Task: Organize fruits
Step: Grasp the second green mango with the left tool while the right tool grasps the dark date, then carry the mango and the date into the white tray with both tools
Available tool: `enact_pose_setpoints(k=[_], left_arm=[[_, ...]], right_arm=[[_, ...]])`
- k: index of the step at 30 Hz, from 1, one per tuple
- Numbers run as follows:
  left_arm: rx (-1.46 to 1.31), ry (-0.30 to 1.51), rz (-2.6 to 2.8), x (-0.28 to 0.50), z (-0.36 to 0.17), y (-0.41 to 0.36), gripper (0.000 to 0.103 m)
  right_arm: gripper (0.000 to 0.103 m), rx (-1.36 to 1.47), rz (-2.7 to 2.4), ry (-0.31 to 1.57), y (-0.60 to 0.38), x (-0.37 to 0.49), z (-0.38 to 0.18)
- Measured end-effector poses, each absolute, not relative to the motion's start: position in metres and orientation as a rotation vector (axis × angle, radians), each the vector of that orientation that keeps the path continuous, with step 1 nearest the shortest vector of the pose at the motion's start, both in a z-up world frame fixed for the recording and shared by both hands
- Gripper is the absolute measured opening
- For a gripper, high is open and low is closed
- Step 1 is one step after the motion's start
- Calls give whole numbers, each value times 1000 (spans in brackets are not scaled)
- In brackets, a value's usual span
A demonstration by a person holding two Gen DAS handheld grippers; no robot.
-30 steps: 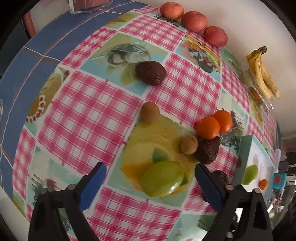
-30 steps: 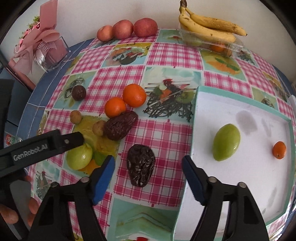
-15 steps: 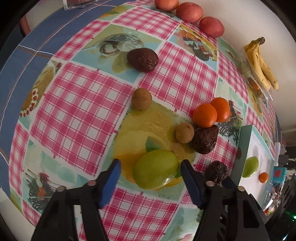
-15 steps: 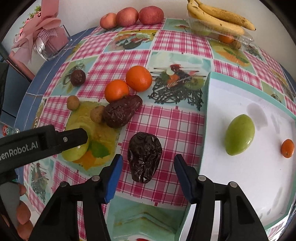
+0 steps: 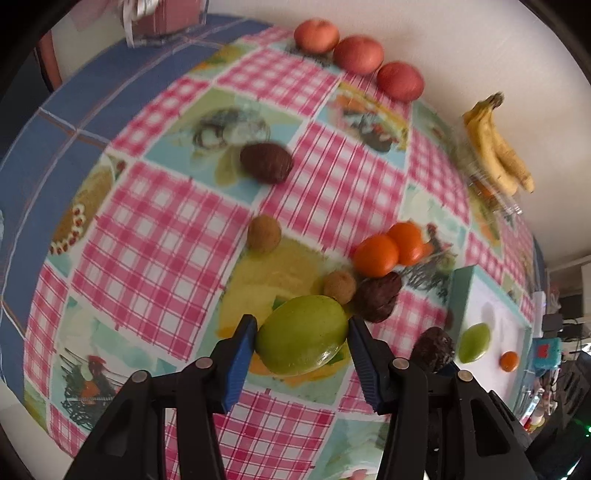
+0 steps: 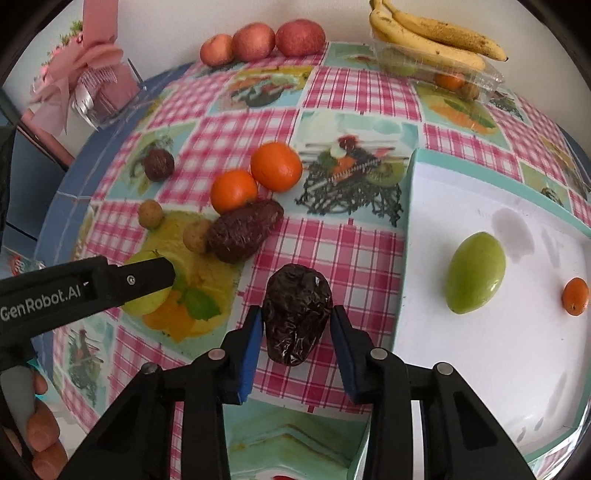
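The green fruit [image 5: 302,335] is clamped between the blue pads of the left gripper [image 5: 301,332], both pads pressed against its sides, over the yellow patch of the checked tablecloth [image 5: 155,236], well to the left of the white tray [image 6: 491,354]. The wrinkled dark fruit [image 6: 297,313] is enclosed by the right gripper [image 6: 296,325], whose pads are seen touching its flanks; it is placed just left of the tray's teal rim.

Inside the tray, a second green fruit [image 6: 474,272] is laid near the middle, and a small orange fruit [image 6: 575,296] is set to its right, apart from it.

Further left of the tray, a longer dark fruit [image 6: 243,230] is found touching a small tan fruit [image 6: 195,236] on its left side. Two oranges [image 6: 255,179] are set side by side just behind the longer dark fruit, the nearer one touching it. Another tan fruit [image 6: 150,214] and a round dark fruit [image 6: 159,164] are placed farther left still, each alone.

Behind the tray, along the wall, a bunch of bananas [image 6: 432,33] is rested on a clear plastic container [image 6: 461,74]. Three red apples [image 6: 264,40] are lined up against the wall, left of the bananas. A pink gift box [image 6: 92,85] is seen at the far left corner.
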State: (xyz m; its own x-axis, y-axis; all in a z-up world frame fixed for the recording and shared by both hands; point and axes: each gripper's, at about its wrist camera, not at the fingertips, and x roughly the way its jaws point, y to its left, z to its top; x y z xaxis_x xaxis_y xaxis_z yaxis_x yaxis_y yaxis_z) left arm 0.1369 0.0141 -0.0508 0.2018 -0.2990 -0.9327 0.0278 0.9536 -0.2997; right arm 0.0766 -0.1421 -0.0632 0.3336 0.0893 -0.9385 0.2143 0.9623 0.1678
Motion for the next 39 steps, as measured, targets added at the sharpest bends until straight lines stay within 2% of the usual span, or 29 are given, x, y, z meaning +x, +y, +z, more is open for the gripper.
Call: enact_pose_setpoints(k=[4,13,30,39], left_arm=[[-246,1270,-256,135,-25,15,53],[-244,1220,-269,129,-6,14,53],[-183,1200,-376,110,7,-39,53],[-108,1232,-535,78,5,-103,53]], right_arm=[[39,300,-91,1155,-150,70,-37],[39,349,-156,1080,-178,51,-9],[39,451,-424,1065,-275,9,-12],[39,489,-629,1076,-336,-30,-18]])
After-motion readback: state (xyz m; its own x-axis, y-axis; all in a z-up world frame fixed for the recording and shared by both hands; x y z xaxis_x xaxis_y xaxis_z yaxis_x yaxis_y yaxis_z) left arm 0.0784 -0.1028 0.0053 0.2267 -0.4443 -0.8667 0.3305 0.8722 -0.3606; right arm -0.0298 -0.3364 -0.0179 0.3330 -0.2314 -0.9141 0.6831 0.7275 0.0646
